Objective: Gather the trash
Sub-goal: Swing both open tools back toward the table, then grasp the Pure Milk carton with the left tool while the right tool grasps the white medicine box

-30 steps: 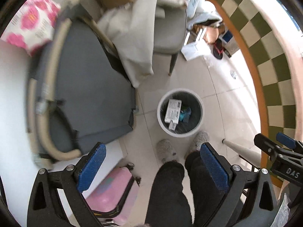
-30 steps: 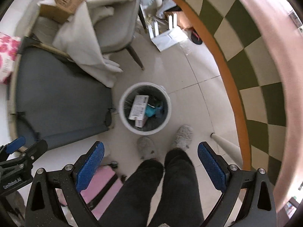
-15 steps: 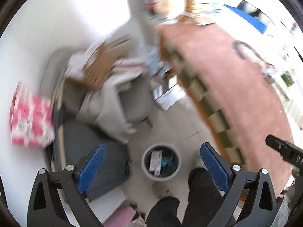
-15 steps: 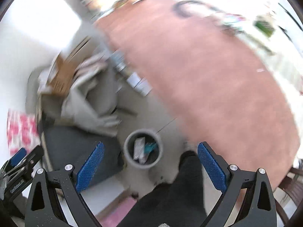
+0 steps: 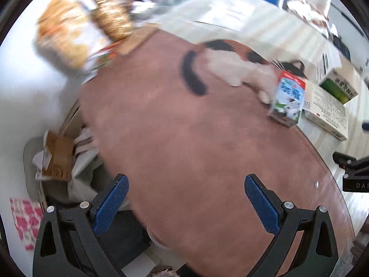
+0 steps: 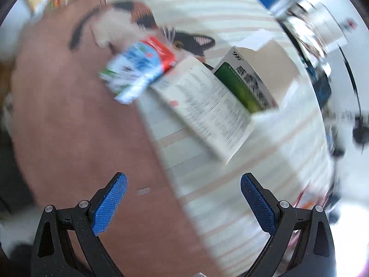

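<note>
A blue, white and red milk carton (image 5: 288,99) stands on the brown table (image 5: 184,152), with a flat white printed box (image 5: 327,113) and a green-and-white box (image 5: 339,85) beside it on a striped cloth. My left gripper (image 5: 186,198) is open over the table's near part, holding nothing. In the blurred right wrist view the milk carton (image 6: 140,69), the white box (image 6: 207,106) and the green box (image 6: 246,85) lie ahead of my open, empty right gripper (image 6: 183,198).
A calico cat (image 5: 233,64) lies on the table right behind the carton; the cat (image 6: 129,27) shows again in the right view. Bags and packages (image 5: 76,32) crowd the table's far left. A chair with cloth and cardboard (image 5: 57,159) stands left, below the table.
Both grippers have swung up from the floor and the trash bin to the tabletop. The bin and the person's legs have left both views. Both stay open and empty.
</note>
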The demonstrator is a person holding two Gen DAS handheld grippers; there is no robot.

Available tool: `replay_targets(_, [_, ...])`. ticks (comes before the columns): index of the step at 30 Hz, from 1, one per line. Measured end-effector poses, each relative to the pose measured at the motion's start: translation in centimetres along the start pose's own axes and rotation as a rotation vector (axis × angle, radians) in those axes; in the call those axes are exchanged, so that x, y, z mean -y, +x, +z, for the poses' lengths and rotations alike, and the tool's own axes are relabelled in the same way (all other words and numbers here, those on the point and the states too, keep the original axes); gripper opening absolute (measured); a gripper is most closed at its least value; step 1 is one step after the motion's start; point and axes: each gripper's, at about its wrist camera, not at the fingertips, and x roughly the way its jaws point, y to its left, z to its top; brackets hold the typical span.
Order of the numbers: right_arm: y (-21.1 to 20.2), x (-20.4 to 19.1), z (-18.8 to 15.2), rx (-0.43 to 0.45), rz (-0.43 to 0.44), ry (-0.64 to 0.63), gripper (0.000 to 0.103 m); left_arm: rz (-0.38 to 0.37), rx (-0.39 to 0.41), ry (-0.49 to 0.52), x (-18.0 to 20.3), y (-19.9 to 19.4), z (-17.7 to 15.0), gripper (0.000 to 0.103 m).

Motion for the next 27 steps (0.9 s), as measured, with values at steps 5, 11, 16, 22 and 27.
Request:
replay_targets(5, [4.3, 2.2, 4.0, -0.051, -0.049, -0.197, 0.1, 0.005, -0.064, 0.047, 3.8, 3.1, 3.4, 0.103])
replay_targets(11, [7.5, 4.0, 6.7, -0.095, 0.019, -0.255, 0.102, 0.011, -0.076, 0.07, 5.4, 4.1, 5.7, 0.103])
replay_targets(16, [8.4, 7.1, 6.9, -0.119, 0.143, -0.138, 0.098, 0.001, -0.064, 0.072, 6.2, 3.9, 7.2, 0.103])
replay_targets(22, [9.2, 12.2, 3.7, -0.17, 0.259, 0.272, 0.097, -0.046, -0.079, 0.094, 7.3, 4.0, 8.2, 0.103])
replay_targets(27, [10.0, 16.5, -3.9, -0.191, 0.351, 0.768, 0.096, -0.113, -0.112, 0.187, 10.5, 4.9, 9.7, 0.103])
